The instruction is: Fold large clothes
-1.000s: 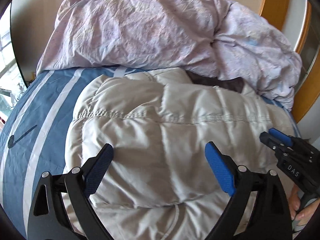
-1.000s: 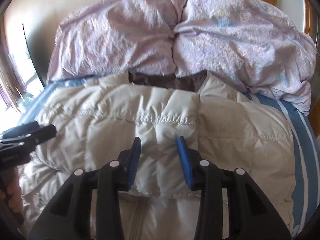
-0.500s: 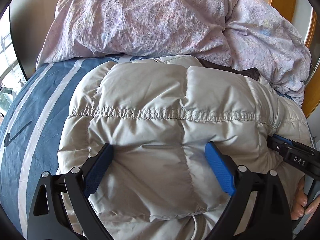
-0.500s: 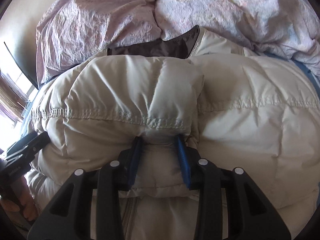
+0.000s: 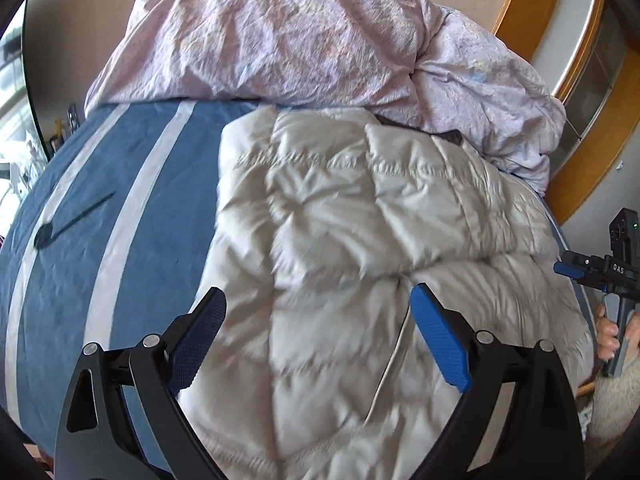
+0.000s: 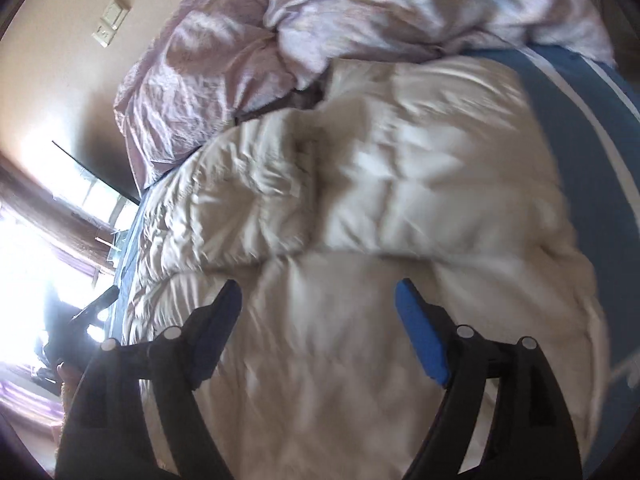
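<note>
A cream quilted puffer jacket (image 5: 360,248) lies folded over on the blue striped bed; it also shows in the right wrist view (image 6: 380,220). A dark brown lining shows at its collar (image 5: 450,136). My left gripper (image 5: 320,332) is open and empty, held above the jacket's near part. My right gripper (image 6: 318,320) is open and empty above the jacket; it also shows at the right edge of the left wrist view (image 5: 592,270).
A crumpled pink duvet (image 5: 300,40) is heaped at the head of the bed. The blue sheet with white stripes (image 5: 100,220) lies bare left of the jacket. A wooden frame (image 5: 592,140) stands at the right. A bright window (image 6: 32,260) is at the left.
My right gripper has opened and let go of the jacket fold, which now lies flat. Both grippers have pulled back from the jacket, and the right wrist view has tilted.
</note>
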A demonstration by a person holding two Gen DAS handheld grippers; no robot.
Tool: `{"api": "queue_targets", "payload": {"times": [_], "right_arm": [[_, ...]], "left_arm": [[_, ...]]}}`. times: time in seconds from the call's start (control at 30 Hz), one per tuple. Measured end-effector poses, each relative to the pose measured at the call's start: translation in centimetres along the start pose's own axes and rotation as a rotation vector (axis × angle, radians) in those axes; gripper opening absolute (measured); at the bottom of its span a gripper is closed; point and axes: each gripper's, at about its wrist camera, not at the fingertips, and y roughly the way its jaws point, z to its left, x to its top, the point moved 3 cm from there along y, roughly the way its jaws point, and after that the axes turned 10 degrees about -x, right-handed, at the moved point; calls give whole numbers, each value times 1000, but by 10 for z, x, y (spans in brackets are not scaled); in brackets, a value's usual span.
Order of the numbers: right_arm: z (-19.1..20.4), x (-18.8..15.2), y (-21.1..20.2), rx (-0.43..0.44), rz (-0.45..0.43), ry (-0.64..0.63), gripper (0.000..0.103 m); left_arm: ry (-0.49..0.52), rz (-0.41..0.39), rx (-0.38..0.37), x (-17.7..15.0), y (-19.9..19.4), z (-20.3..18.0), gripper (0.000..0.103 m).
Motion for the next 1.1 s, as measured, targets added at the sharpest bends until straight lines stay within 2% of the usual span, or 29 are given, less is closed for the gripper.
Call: {"api": "queue_targets", "payload": {"times": [0.23,0.3,0.4,0.5,0.6,0.67,0.77,0.83,0.97,1.1], "right_arm": [[-87,-50,-47,-105,18,143,80],[-107,-66,-54,-107,30,183,80],[-132,-91,-67,-40,38,235,79],[-148,-106,-79,-98,18,268,79],[-159,-117,-84,-91,9,288,79],[-164,-124,-81,-86,37,286,78],[-167,-130,-74,-31,78,296,70],[-166,-134,-72,6,90,291,68],[-160,-140,-60,56,144,268,68],[-154,-144,-58,100,147,243,68]], "left_arm": [[-49,62,-19,-52,-43,32,94],[-76,75,-49,-67,-52,40,94],[-128,89,-96,-88,-60,52,94],[-178,84,-145,-102,-65,60,94],[-202,77,-187,-112,-67,61,93],[-215,86,-215,-117,-64,61,90],[-231,102,-246,-124,-58,60,88],[-219,93,-261,-126,-58,58,88],[-227,89,-319,-130,-56,52,87],[-241,91,-368,-135,-56,47,87]]}}
